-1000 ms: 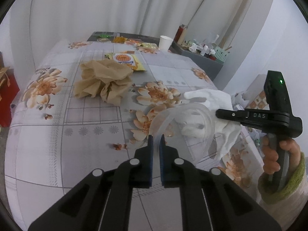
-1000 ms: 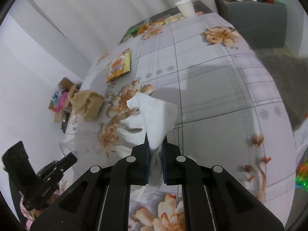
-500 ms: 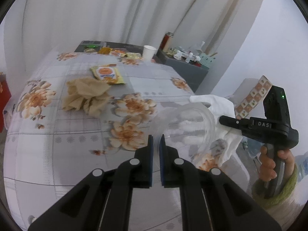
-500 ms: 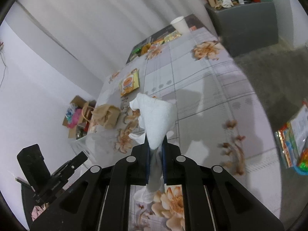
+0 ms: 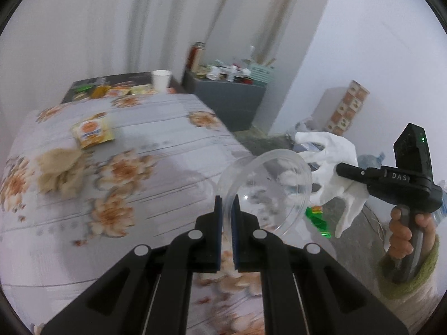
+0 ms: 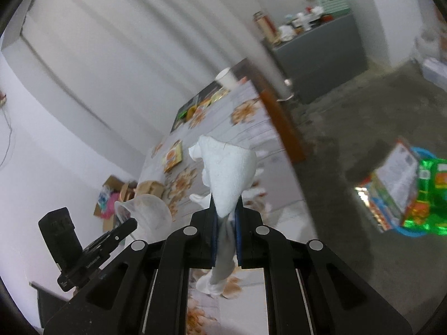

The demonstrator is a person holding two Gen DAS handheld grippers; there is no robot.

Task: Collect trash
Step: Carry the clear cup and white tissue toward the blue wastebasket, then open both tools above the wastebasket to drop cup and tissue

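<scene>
My left gripper is shut on the rim of a clear plastic bowl, held in the air past the table's right edge. My right gripper is shut on a white glove that hangs from its pads. In the left wrist view the right gripper sits at the right, the white glove draped over it and a person's hand on its handle. The right wrist view shows the left gripper with the clear bowl at lower left. On the floor at the right a blue bin holds coloured wrappers.
The flowered table still carries a crumpled brown paper, a yellow snack packet, a white paper cup and small packets at its far end. A grey cabinet with bottles stands behind. A green wrapper lies on the floor.
Both grippers have lifted and swung to the right, away from the table and out over the floor, each keeping its grip. The blue bin has come into the right wrist view.
</scene>
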